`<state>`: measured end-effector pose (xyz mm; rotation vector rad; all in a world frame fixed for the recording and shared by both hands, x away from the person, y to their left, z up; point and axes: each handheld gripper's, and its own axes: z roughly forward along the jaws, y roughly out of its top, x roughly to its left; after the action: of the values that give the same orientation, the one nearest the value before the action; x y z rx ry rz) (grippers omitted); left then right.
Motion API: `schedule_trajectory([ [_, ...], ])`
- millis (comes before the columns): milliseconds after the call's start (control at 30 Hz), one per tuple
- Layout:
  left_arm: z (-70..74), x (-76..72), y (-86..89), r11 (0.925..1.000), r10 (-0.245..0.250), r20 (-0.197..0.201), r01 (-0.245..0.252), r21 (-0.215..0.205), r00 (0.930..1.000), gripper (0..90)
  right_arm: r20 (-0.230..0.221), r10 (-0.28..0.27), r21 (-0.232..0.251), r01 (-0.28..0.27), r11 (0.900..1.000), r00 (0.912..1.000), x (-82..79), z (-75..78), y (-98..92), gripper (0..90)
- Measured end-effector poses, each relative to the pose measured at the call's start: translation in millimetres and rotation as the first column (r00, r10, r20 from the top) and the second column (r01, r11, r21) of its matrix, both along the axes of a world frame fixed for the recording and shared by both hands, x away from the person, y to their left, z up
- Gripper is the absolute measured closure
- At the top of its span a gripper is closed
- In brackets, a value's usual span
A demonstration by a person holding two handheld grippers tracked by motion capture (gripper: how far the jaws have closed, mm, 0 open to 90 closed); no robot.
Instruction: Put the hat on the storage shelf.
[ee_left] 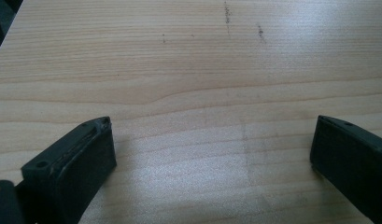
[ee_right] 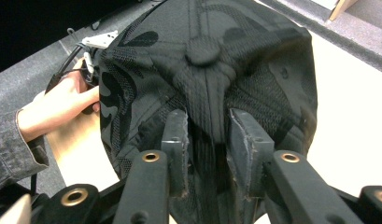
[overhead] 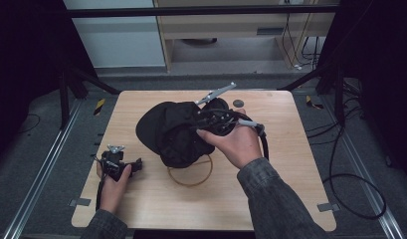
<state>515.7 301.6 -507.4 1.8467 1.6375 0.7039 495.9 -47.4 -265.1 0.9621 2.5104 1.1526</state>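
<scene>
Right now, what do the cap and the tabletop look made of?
The cap: black woven fabric with mesh-like panels and a tonal camouflage pattern, matte, with stitched seams meeting at a top button. The tabletop: light wood or wood-look laminate, smooth, grain lines visible; which one is unclear.

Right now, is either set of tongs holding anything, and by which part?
The right tongs pinch the black cap by a fold of crown fabric just below its top button. The left tongs are open over bare table, holding nothing.

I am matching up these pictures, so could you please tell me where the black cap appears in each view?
High view: the black cap lies mid-table, at the right gripper.
Left gripper view: bare wooden table; no cap here.
Right gripper view: cap centre frame, pinched between the fingers.
Shared landmark: the wooden table.
</scene>
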Motion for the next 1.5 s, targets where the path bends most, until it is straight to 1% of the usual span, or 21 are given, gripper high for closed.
schedule_trajectory([
  [33,0.0,0.0,0.0,1.0,0.0,0.0,0.0,0.0,1.0,0.0,0.001,-0.002,0.0,0.002,1.0,1.0,0.2,-0.2,-0.4,64.8],
  [133,0.0,0.0,0.0,1.0,0.0,0.0,0.0,0.0,1.0,0.0,-0.007,-0.004,-0.002,0.004,1.0,1.0,0.0,-0.1,-1.0,64.0],
  [233,0.0,0.0,0.0,1.0,0.0,0.0,0.0,0.0,1.0,0.0,-0.008,-0.002,0.006,0.002,1.0,1.0,-0.2,0.2,-2.0,63.0],
  [667,0.1,0.0,0.1,1.0,-0.001,-0.001,0.001,0.001,1.0,0.0,-0.004,-0.001,0.016,0.001,1.0,1.0,-4.0,4.5,-8.5,62.5],
  [933,0.0,0.0,0.0,1.0,0.0,0.0,0.0,0.0,1.0,0.0,-0.002,-0.005,0.025,0.005,1.0,1.0,-7.5,9.0,-15.7,62.3],
  [1300,0.0,0.0,0.0,1.0,0.0,0.0,0.0,0.0,1.0,0.0,0.006,-0.024,0.028,0.023,0.999,0.9997,-11.8,13.1,-27.2,57.5],
  [1500,0.0,0.0,0.0,1.0,0.0,0.0,0.0,0.0,1.0,0.0,0.009,-0.035,0.028,0.035,0.999,0.9993,-16.8,14.9,-37.1,54.4],
])
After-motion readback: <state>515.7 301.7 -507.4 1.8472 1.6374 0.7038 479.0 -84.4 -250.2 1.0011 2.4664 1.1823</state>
